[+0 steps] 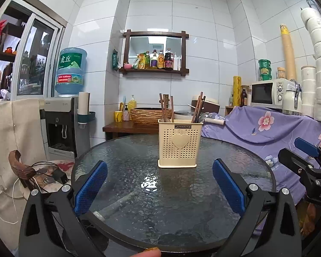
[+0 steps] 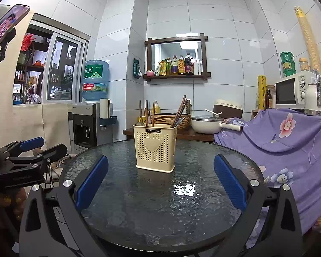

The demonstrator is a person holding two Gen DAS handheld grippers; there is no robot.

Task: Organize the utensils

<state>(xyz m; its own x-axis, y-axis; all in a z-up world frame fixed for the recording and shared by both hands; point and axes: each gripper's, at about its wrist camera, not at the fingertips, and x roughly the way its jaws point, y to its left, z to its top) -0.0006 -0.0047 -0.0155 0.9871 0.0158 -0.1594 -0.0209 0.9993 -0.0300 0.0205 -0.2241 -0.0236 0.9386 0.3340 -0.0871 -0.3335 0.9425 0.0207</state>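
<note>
- Standing at far left beside the window, a dispenser (image 1: 61, 126) carries a blue water bottle (image 1: 71, 70); a chair (image 1: 21, 169) sits just left of the table.
- Left gripper (image 1: 159, 178): fingers (image 1: 92, 184) spread wide, released, grasping nothing; it hovers over the near edge of the round glass table (image 1: 139, 192). A fingertip of the person shows at the bottom edge of the left wrist view.
- Holder (image 1: 179, 142): cream, perforated, with a heart on its front and a "JIANHAO" label; it stands upright on the table, past its centre, well apart from both grippers.
- Left compartment of the holder: wooden-handled utensils (image 1: 165, 107), upright, with a spoon bowl at the rim.
- Right compartment: chopsticks (image 1: 198, 107), leaning right.
- Behind the table: a woven basket (image 1: 146, 114) on a wooden stand, and a wall shelf (image 1: 155, 52) with bottles.
- Right gripper (image 2: 160, 177): fingers (image 2: 230, 182) spread wide, released, empty; it hovers over the table's near half, beside the left gripper.
- At right: a white pot (image 2: 205, 124), then a purple floral cloth (image 2: 289, 141) and a microwave (image 2: 293, 92).
</note>
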